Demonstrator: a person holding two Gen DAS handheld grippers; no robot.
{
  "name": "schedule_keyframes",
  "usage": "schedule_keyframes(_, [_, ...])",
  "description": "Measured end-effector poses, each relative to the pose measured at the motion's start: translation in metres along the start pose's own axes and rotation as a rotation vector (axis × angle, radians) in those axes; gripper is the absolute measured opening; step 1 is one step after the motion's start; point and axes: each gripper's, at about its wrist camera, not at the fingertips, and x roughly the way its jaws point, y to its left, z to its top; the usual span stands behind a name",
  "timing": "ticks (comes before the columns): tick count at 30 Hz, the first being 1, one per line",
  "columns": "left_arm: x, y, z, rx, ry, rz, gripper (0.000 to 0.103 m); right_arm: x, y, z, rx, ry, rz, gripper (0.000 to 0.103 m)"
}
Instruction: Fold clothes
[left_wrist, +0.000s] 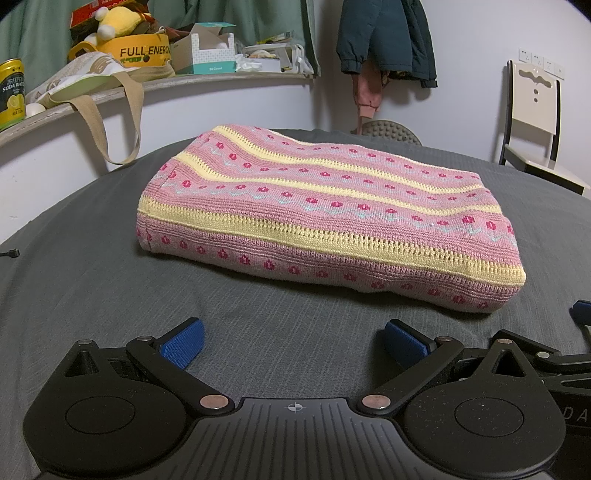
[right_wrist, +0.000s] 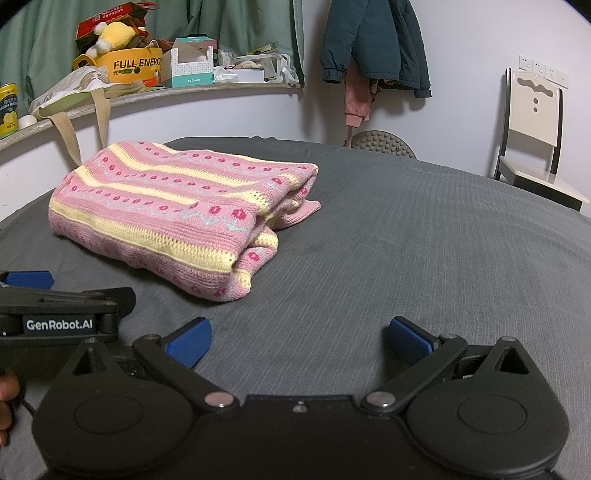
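A pink knitted sweater (left_wrist: 314, 214) with yellow stripes and red flower dots lies folded into a thick rectangle on the grey bed sheet (left_wrist: 110, 280). In the right wrist view the same sweater (right_wrist: 177, 214) sits to the left, its layered folded edges facing right. My left gripper (left_wrist: 293, 341) is open, its blue pads wide apart over bare sheet just in front of the sweater. My right gripper (right_wrist: 301, 341) is also open, to the right of the sweater, holding nothing. The left gripper's body (right_wrist: 59, 314) shows at the left edge there.
A curved shelf (left_wrist: 207, 79) behind the bed carries a tote bag (left_wrist: 88, 81) with hanging straps, a soda can (left_wrist: 11, 92), boxes and a plush toy. Jackets (left_wrist: 384, 40) hang on the wall. A chair (left_wrist: 535, 122) stands at the right. A hand (right_wrist: 7, 398) shows at the left.
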Motion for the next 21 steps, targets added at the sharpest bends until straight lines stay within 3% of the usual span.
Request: schedule_keyframes(21, [-0.0017,-0.0028,-0.0034,-0.003,0.001,0.001,0.103,-0.0026,0.0061,0.0029,-0.032,0.01,-0.029,0.103])
